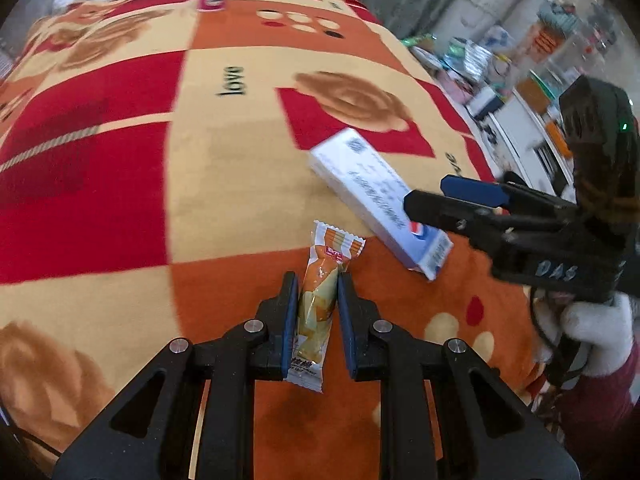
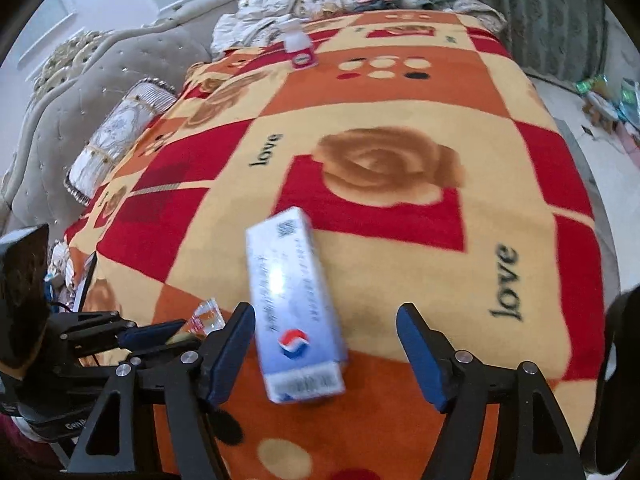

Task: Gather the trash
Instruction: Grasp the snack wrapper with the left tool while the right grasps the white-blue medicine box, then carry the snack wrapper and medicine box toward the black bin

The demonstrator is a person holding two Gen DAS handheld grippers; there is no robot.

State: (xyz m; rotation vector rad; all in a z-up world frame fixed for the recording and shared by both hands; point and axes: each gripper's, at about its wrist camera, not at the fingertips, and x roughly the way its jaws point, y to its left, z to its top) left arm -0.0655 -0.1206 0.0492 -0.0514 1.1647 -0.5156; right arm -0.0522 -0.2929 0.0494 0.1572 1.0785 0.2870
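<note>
Left gripper (image 1: 318,312): jaws closed in on the snack wrapper (image 1: 320,304), both blue pads against its sides, wrapper lengthwise between them with the crimped top sticking out past the tips and the bottom end back toward the camera; wrapper lies on the orange patch of the blanket (image 1: 224,184), contact under it can't be confirmed; right gripper (image 2: 326,350): jaws wide open, straddling the near end of the white-and-blue box (image 2: 296,312); box sits closer to the left pad, clear gap to the right pad, neither pad visibly touching; box lies flat on the blanket, long axis running away from the camera, slightly skewed; in the left wrist view the right gripper comes in from the right side, low and tilted down over the box's near end, held by a hand in a white fuzzy cuff (image 1: 596,332); box and wrapper just beside each other, not touching; beyond them open blanket across the bed; small white-and-pink bottle (image 2: 299,51) upright near the far edge, well apart; pillows (image 2: 116,136) and padded headboard (image 2: 84,80) on the left side, floor clutter (image 2: 608,100) past the bed's right edge.
</note>
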